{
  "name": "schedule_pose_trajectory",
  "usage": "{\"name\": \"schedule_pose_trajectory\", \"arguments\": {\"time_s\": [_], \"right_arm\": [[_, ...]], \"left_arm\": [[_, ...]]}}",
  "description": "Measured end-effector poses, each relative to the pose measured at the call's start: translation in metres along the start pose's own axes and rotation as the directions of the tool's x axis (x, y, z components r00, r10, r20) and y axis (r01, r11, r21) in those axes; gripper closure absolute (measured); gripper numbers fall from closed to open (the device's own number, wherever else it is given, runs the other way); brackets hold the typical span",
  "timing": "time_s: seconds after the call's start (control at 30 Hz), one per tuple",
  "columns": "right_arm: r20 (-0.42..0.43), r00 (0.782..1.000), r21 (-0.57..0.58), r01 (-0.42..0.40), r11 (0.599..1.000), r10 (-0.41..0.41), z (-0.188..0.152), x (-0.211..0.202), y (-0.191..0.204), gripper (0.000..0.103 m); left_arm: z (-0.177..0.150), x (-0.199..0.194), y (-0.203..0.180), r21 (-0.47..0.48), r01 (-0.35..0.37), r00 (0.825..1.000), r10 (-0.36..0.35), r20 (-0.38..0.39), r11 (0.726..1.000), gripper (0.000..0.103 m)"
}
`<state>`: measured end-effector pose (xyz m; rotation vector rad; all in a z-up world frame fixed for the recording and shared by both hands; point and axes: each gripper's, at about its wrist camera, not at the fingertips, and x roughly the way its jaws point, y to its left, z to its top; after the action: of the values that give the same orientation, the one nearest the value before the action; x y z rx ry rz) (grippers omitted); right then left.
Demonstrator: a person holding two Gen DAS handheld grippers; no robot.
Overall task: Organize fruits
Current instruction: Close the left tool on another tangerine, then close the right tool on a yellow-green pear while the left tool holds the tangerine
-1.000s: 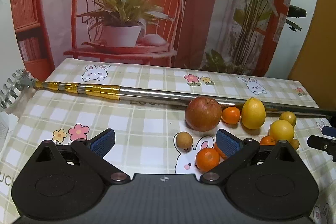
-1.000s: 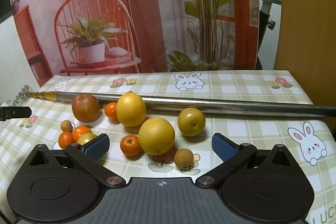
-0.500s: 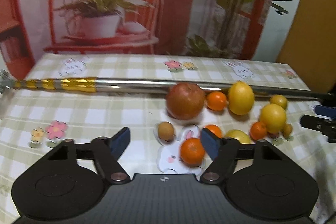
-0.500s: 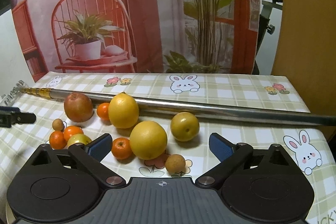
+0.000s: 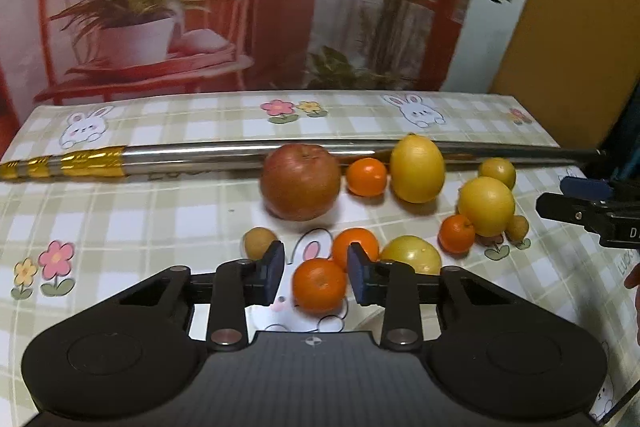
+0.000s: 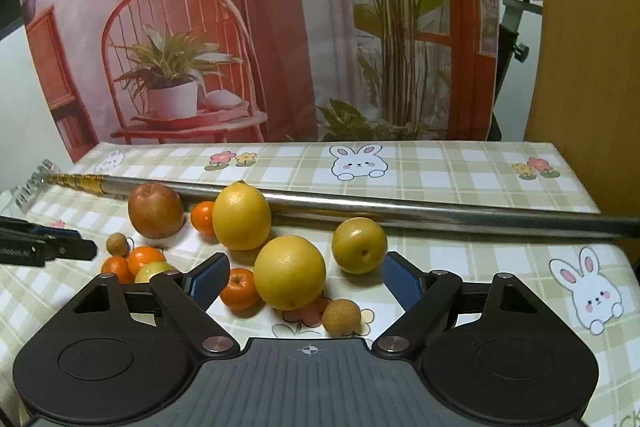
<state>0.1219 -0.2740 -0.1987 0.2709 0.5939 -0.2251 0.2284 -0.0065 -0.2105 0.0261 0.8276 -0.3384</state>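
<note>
Fruits are lying loose on the checked tablecloth (image 6: 460, 167), bunched in front of a metal pole (image 6: 440, 211) running across it. Left gripper (image 5: 316, 269) is closing around a small orange (image 5: 319, 285); the orange is sitting between the pads, with a gap showing on the left side, so not clamped yet. A second orange (image 5: 355, 247) is sitting just behind it, a small brown fruit (image 5: 258, 242) to the left, a red apple (image 5: 300, 181) further back. Right gripper (image 6: 304, 277) is closing too, jaws standing wide, with a big yellow citrus (image 6: 289, 271) and a tangerine (image 6: 239, 287) between them, neither one touched. A lemon (image 6: 241, 217) is resting against the pole.
</note>
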Motion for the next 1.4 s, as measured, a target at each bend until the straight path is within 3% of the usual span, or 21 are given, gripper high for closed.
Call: {"name": "schedule_pose_trajectory", "arguments": {"time_s": [0.2,0.4,0.87,1.3,1.4], "right_arm": [[-0.019,1.000,-0.007,-0.012,1.000,0.012,-0.001,0.002,0.001,0.022],[-0.015,1.000,0.004,-0.007,1.000,0.007,-0.003,0.002,-0.001,0.023],[-0.020,1.000,0.020,-0.003,1.000,0.003,-0.007,0.003,-0.008,0.023],[-0.021,1.000,0.034,-0.002,0.999,0.002,-0.009,0.002,-0.011,0.023],[-0.022,1.000,0.039,0.003,0.999,-0.002,-0.010,0.002,-0.012,0.023]], "left_arm": [[0.004,0.013,0.002,-0.052,0.033,0.999,-0.035,-0.033,0.998,0.066],[0.015,0.031,0.010,-0.166,0.135,0.988,-0.145,-0.051,0.977,0.066],[0.024,0.067,0.011,-0.247,0.140,0.970,-0.182,-0.159,0.959,0.066],[0.022,0.056,0.013,-0.182,0.102,0.985,-0.125,-0.120,0.978,0.068],[0.023,0.054,0.015,-0.156,0.064,0.991,-0.081,-0.109,0.986,0.068]]}}
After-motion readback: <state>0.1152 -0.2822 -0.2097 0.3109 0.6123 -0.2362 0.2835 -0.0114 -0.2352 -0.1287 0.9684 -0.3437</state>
